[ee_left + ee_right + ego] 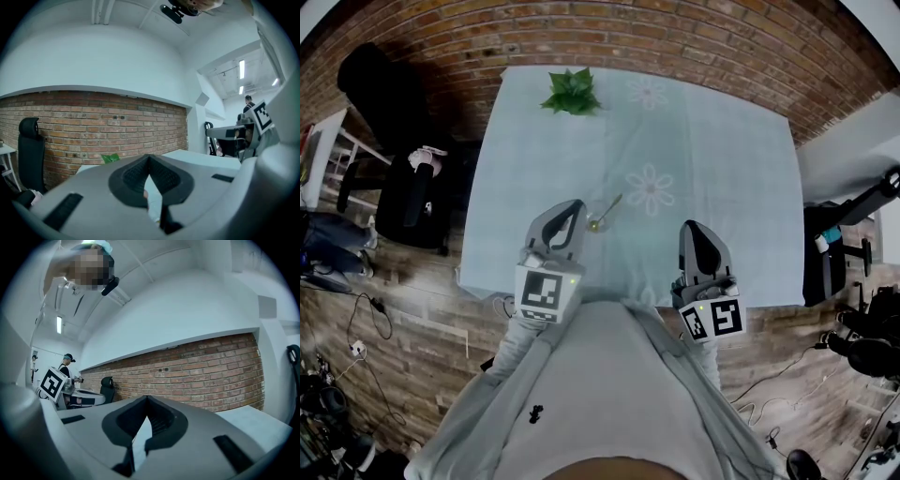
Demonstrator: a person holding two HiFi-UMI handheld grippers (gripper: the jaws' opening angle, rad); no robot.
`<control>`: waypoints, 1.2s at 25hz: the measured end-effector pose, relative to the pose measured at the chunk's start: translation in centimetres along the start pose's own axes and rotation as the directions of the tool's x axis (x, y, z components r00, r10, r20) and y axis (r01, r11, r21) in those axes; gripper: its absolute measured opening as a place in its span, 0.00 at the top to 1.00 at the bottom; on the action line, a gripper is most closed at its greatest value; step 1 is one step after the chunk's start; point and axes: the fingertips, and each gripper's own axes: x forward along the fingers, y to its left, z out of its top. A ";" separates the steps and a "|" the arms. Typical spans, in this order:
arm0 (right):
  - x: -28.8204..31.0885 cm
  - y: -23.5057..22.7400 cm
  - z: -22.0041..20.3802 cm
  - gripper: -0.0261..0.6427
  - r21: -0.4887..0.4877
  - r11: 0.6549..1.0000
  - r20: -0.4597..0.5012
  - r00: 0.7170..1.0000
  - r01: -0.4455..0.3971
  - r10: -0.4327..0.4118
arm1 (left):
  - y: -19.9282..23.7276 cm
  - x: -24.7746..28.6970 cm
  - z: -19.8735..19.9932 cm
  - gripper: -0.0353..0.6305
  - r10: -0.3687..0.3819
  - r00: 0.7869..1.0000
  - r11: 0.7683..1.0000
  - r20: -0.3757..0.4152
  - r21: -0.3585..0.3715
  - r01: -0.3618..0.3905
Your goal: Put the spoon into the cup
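A small greenish cup [596, 224] stands on the pale blue flowered tablecloth [712, 159] near the table's front edge. A thin spoon [610, 206] rests in the cup, its handle slanting up to the right. My left gripper [570, 212] is just left of the cup, shut and holding nothing; in the left gripper view [149, 160] its jaws meet at the tip. My right gripper [695, 231] hovers over the front edge, to the right of the cup and well apart from it, also shut and empty [146, 399].
A green leafy plant [572, 92] sits at the table's far edge. A black office chair [405, 187] stands to the left of the table, and dark equipment [839, 244] to the right. Brick surface surrounds the table. Another person stands in the background [69, 363].
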 end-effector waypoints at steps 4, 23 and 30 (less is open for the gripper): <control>0.2 -0.1 -0.3 0.94 0.007 1.000 -0.010 1.000 0.004 -0.004 | 0.3 -0.1 -0.5 0.92 0.003 1.000 1.000 -0.012 -0.007 -0.003; 0.7 0.3 -1.6 0.94 -0.003 1.000 -0.055 0.999 -0.005 0.004 | 0.8 -0.2 -1.5 0.92 0.003 0.999 1.000 -0.037 -0.019 -0.004; 0.7 0.2 -1.8 0.94 0.002 1.000 -0.063 0.998 0.002 -0.002 | 0.8 -0.3 -1.6 0.92 0.009 0.999 1.000 -0.043 -0.021 -0.010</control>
